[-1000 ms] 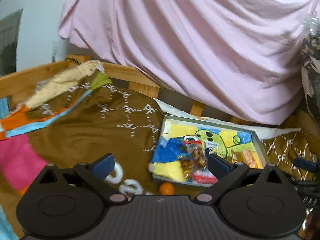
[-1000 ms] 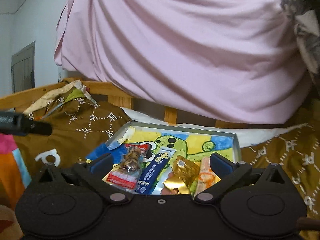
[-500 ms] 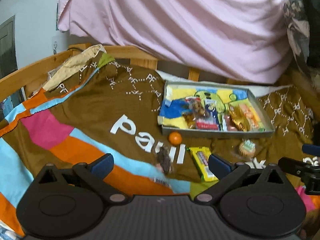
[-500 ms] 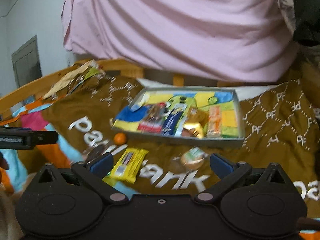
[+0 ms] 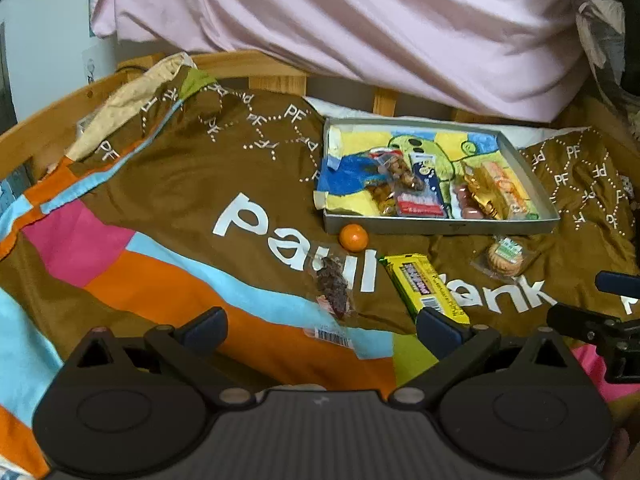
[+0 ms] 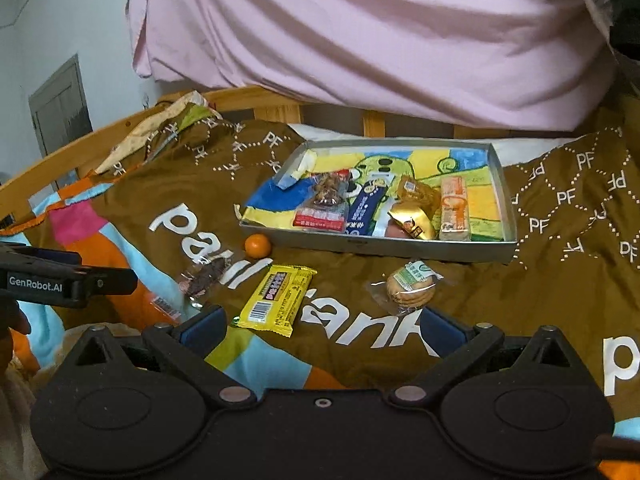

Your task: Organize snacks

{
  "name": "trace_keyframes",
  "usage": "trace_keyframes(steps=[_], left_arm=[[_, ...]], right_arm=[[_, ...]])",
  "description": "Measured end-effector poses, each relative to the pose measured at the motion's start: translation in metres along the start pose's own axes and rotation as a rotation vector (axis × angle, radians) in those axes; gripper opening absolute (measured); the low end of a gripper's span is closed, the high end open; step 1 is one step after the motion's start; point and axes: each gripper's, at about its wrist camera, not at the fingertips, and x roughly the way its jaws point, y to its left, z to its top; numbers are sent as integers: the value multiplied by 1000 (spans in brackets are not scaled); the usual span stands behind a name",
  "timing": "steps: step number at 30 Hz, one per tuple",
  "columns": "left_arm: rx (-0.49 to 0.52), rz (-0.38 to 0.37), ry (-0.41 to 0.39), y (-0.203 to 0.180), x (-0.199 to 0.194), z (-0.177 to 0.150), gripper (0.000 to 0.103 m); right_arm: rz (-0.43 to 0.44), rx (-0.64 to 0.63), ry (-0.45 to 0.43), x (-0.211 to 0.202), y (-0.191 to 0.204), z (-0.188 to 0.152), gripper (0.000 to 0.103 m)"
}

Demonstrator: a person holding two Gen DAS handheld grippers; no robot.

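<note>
A grey tray (image 5: 436, 225) (image 6: 376, 246) with a cartoon lining lies on the brown blanket and holds several snack packs. In front of it lie a small orange fruit (image 5: 353, 236) (image 6: 258, 245), a clear bag of dark snacks (image 5: 333, 292) (image 6: 202, 278), a yellow bar (image 5: 425, 286) (image 6: 280, 294) and a wrapped round biscuit pack (image 5: 505, 258) (image 6: 409, 286). My left gripper (image 5: 322, 330) is open and empty, just short of the dark snack bag. My right gripper (image 6: 322, 326) is open and empty, just short of the yellow bar and the biscuit pack.
The brown, pink, orange and blue blanket (image 5: 160, 216) covers a bed with a wooden rail (image 5: 248, 68) at the back. A pink sheet (image 6: 360, 32) hangs behind the tray. The right gripper shows at the right edge of the left wrist view (image 5: 600, 320).
Both grippers have pulled back from the tray and now look down from farther away. The loose snacks in front of the tray have come into view. Both stay open.
</note>
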Motion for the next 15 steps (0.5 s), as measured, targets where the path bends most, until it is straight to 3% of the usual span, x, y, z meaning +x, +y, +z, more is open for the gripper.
trace_keyframes(steps=[15], left_arm=[[-50, -21, 34, 13, 20, 2, 102]], right_arm=[[-9, -2, 30, 22, 2, 0, 102]])
